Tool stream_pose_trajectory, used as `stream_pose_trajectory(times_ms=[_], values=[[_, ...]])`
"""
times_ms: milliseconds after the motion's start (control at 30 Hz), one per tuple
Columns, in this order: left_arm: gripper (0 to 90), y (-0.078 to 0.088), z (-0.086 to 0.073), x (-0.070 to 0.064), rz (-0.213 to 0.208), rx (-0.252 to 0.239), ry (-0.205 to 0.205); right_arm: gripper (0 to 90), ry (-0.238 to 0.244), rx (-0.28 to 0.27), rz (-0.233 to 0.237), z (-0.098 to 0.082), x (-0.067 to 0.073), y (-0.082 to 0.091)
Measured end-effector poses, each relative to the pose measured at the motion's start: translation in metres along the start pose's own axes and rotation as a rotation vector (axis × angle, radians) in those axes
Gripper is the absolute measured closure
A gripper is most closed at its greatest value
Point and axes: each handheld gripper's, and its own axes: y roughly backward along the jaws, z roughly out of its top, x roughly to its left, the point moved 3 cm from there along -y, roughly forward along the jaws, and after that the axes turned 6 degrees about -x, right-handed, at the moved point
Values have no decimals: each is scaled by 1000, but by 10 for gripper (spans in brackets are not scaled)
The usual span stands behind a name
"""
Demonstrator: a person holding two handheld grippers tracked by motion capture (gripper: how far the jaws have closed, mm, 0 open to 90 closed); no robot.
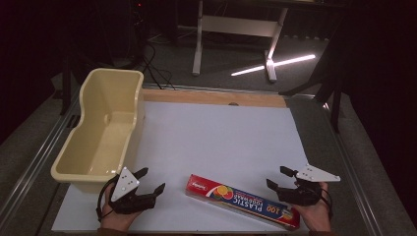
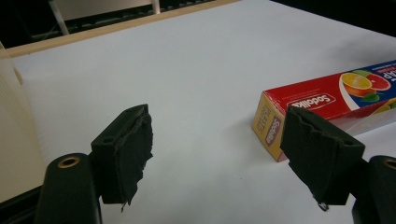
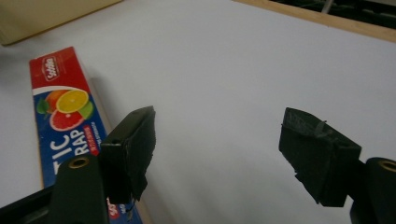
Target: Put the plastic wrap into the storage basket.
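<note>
We see the plastic wrap box [image 1: 243, 200] lying flat on the white counter [image 1: 216, 142], near its front edge, between the two hand-held grippers and slanting from upper left to lower right in the high view. It is a long, slim red carton with a picture of citrus slices near one end and white lettering along its top face. The high view gives us its whole length; the left gripper view gives us its yellowish end flap [image 2: 267, 128] with red print, which the high view is too small to show. In the right gripper view the plastic wrap box [image 3: 65, 121] runs up the left side, and its near part is hidden behind the left jaw.

The right hand-held gripper [image 1: 278, 179] sits just beside the lower right end of the box, its jaws spread wide with only bare counter between them. The left hand-held gripper [image 1: 151, 180] rests well apart from the box's upper left end, its jaws also spread and holding nothing.

From above we also see a cream plastic tub [image 1: 101, 130] standing on the counter's left side, behind the left hand-held gripper.
</note>
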Motion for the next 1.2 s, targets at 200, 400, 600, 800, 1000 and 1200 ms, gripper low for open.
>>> stream_pose_trajectory(times_ms=[200,400,600,800,1000,1200], values=[[250,-1,0,0,3,-1,5,300,30,-3,40,12,10,-1],[253,-1,0,0,6,-1,5,325,65,24,71,23,19,-5],[253,-1,-1,0,9,4,10,324,122,69,106,28,34,-10],[253,0,-1,0,6,1,11,352,167,139,142,32,52,-20],[254,0,-1,0,7,3,9,357,235,234,194,33,66,-31],[253,0,-1,0,8,3,8,344,308,327,218,34,78,-40]])
